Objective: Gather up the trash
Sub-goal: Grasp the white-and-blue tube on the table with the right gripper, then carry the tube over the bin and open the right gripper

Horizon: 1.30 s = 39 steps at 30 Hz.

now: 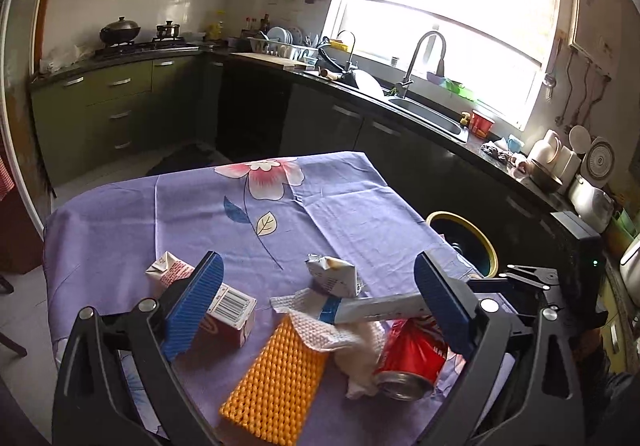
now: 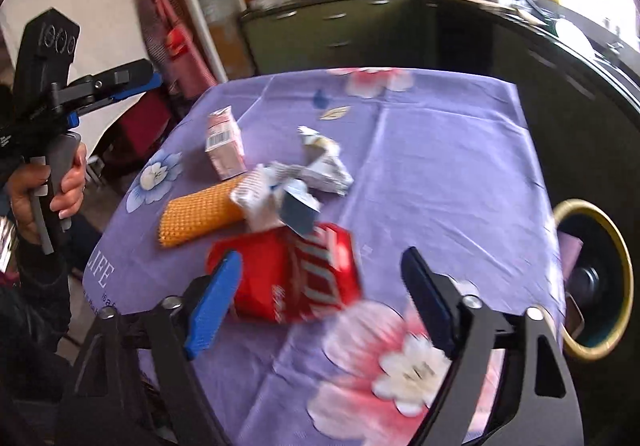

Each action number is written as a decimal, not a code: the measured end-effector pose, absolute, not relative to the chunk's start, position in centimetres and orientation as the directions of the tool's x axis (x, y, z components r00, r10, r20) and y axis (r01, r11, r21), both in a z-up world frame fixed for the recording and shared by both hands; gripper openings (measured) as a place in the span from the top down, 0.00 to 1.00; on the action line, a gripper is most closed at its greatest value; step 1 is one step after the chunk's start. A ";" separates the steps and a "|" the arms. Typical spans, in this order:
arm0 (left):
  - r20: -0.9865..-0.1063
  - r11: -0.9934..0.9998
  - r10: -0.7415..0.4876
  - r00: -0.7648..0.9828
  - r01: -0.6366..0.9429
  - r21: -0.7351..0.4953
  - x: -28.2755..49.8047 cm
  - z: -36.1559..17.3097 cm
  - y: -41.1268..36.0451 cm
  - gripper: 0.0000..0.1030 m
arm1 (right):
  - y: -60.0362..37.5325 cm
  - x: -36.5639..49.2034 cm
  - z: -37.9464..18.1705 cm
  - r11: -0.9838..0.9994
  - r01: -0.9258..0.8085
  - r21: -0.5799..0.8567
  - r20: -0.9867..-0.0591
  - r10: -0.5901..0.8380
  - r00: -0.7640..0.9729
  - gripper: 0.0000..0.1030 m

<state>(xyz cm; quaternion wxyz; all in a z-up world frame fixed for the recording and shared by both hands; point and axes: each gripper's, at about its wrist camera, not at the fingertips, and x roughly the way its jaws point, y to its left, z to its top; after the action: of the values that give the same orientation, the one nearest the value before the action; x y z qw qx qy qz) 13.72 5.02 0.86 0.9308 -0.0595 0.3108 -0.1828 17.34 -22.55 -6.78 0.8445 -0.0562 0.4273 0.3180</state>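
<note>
Hovering over the counter (image 1: 340, 206), spread with a purple flowered cloth, the left tongs (image 1: 316, 286) stand wide open and hold nothing. Between their blue pads lies the trash: a crushed red can (image 1: 412, 358) at five o'clock, crumpled paper towel (image 1: 332, 326) at the middle, an orange sponge (image 1: 276, 378) at six o'clock, a small carton (image 1: 228, 310) at nine o'clock behind the left pad, and a crumpled carton (image 1: 332, 274) at twelve. A yellow-rimmed bin (image 1: 464, 242) sits off the counter's edge at two o'clock. In the right wrist view, the right tongs (image 2: 320, 298) also gape empty, apart from the red can just ahead. A hand (image 2: 40, 194) grips the left tool's handle at nine o'clock.
</note>
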 end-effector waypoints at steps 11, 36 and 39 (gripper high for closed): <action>-0.574 0.918 -0.397 0.716 0.327 -0.227 14.3 -0.4 5.0 0.11 | -18.5 20.5 -7.8 0.760 -0.616 0.208 -0.775 0.512 0.370 0.42; -0.592 0.917 -0.397 0.702 0.338 -0.214 14.5 -1.0 5.0 0.11 | -22.4 18.3 -4.9 0.809 -0.545 0.219 -0.738 0.502 0.450 0.86; -0.595 0.916 -0.397 0.699 0.344 -0.207 14.4 -1.0 4.6 0.11 | -26.8 18.2 -3.9 0.871 -0.450 0.197 -0.731 0.437 0.525 0.86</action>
<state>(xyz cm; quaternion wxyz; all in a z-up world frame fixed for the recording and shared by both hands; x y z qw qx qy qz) 14.44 4.60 -0.97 0.9209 -0.0400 0.3316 -0.2011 18.21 -26.82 -3.88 0.8731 -0.0080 0.4162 0.2539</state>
